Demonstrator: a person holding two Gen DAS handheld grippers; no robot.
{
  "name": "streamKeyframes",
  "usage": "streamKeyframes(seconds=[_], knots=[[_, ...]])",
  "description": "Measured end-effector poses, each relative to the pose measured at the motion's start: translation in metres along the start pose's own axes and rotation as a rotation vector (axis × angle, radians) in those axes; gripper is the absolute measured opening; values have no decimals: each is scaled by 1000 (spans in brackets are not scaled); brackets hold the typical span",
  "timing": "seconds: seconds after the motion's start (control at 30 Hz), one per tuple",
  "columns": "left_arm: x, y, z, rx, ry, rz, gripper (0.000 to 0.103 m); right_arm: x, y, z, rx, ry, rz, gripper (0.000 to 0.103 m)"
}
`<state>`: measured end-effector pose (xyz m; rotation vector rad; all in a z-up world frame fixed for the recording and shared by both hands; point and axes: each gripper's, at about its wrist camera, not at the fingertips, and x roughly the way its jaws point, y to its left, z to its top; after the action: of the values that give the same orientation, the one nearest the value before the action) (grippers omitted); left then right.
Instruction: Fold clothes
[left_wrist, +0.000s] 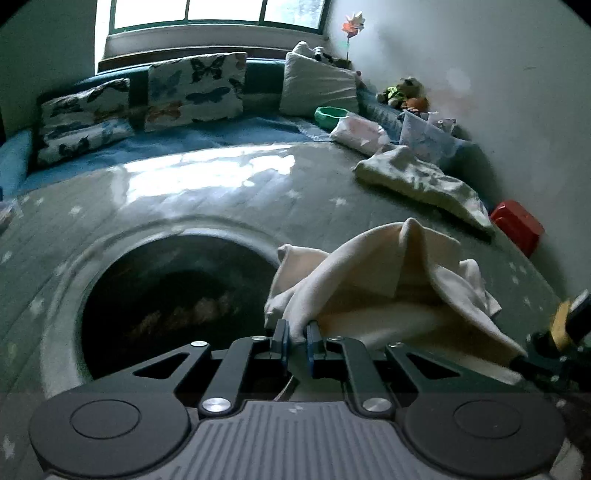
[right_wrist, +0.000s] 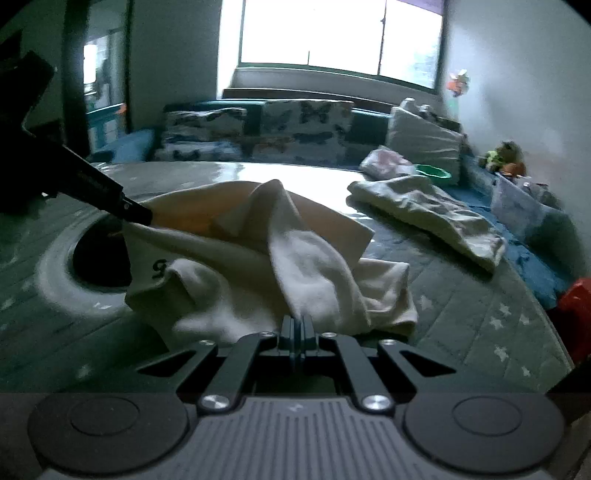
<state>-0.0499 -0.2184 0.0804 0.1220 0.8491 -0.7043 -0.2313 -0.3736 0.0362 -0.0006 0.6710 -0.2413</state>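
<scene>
A cream white garment (left_wrist: 388, 280) lies bunched on a grey quilted mat (left_wrist: 221, 199) with white stars. My left gripper (left_wrist: 297, 334) is shut on one edge of it. In the right wrist view the same garment (right_wrist: 295, 266) is raised in a peak, with a small dark mark near its left side. My right gripper (right_wrist: 296, 323) is shut on its near edge. The left gripper (right_wrist: 136, 214) shows there at the left, pinching the garment's far left corner. The right gripper's body shows at the right edge of the left wrist view (left_wrist: 561, 332).
A dark round hole (left_wrist: 173, 302) with a raised rim lies in the mat left of the garment. A crumpled pale garment (left_wrist: 421, 181) lies at the right. Butterfly cushions (left_wrist: 195, 88), a white pillow (left_wrist: 317, 85), a green bowl (left_wrist: 330, 114), soft toys (left_wrist: 404, 92) and a red box (left_wrist: 517, 225) line the back and wall.
</scene>
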Motion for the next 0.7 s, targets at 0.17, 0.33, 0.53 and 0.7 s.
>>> streamKeyframes(seconds=[0.17, 0.33, 0.53, 0.7], knots=[[-37, 29, -42, -28, 15, 36, 11, -28, 22, -12, -45, 29, 102, 2], [-73, 58, -85, -63, 33, 76, 11, -39, 50, -24, -97, 123, 243, 2], [-113, 86, -128, -115, 50, 121, 11, -50, 82, -24, -175, 170, 386, 4], [-137, 96, -149, -113, 42, 131, 13, -49, 101, -1, -204, 136, 451, 14]])
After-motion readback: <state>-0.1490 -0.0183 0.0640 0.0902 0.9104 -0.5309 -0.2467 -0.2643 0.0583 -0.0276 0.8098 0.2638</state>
